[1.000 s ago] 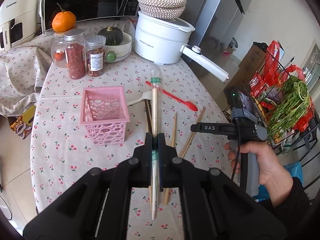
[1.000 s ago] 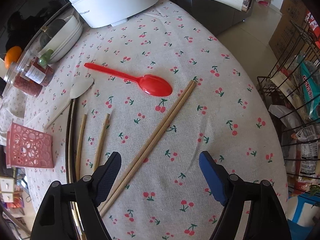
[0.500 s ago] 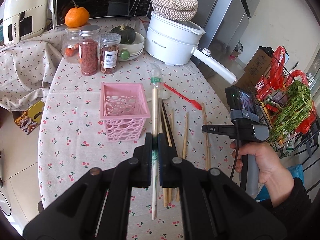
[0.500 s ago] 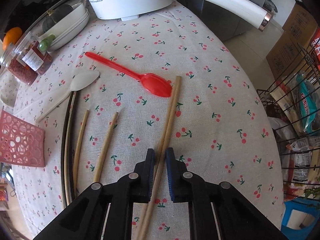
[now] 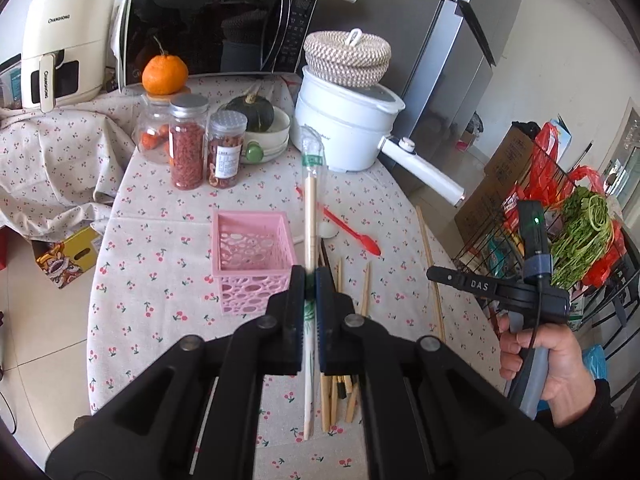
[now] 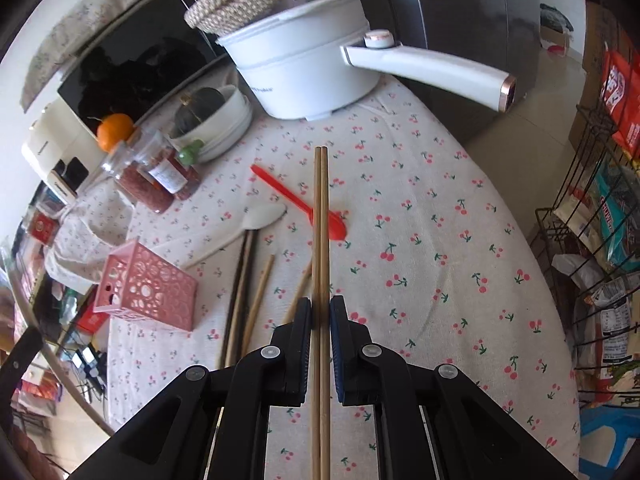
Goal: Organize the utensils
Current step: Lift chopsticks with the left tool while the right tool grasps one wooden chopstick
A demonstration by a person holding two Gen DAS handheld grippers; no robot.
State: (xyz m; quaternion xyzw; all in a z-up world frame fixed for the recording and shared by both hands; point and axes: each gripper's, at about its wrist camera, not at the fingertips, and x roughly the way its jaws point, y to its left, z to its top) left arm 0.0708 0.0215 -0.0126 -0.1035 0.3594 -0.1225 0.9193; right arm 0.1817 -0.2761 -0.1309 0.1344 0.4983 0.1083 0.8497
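Two grippers, both loaded!
Left gripper [image 5: 311, 280] pinches wrapped chopsticks [image 5: 310, 216] beside the pink basket [image 5: 252, 256]; right gripper [image 6: 320, 316] clamps bare chopsticks [image 6: 321, 220].

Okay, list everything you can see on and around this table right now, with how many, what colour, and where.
wrapped chopsticks: one pair, pale wood in clear sleeve, held in left hand-held gripper
bare chopsticks: one pair, tan, held in right hand-held gripper
loose chopsticks: several, tan and dark, lying on table right of basket
basket: one, pink, mid table
red spoon: one, on table
white spoon: one, left of red spoon
jars: three, clear, behind basket
pot: one, white, far table edge
orange: one, on rearmost jar
microwave: one, black, at back
left hand-held gripper: shut
right hand-held gripper: shut
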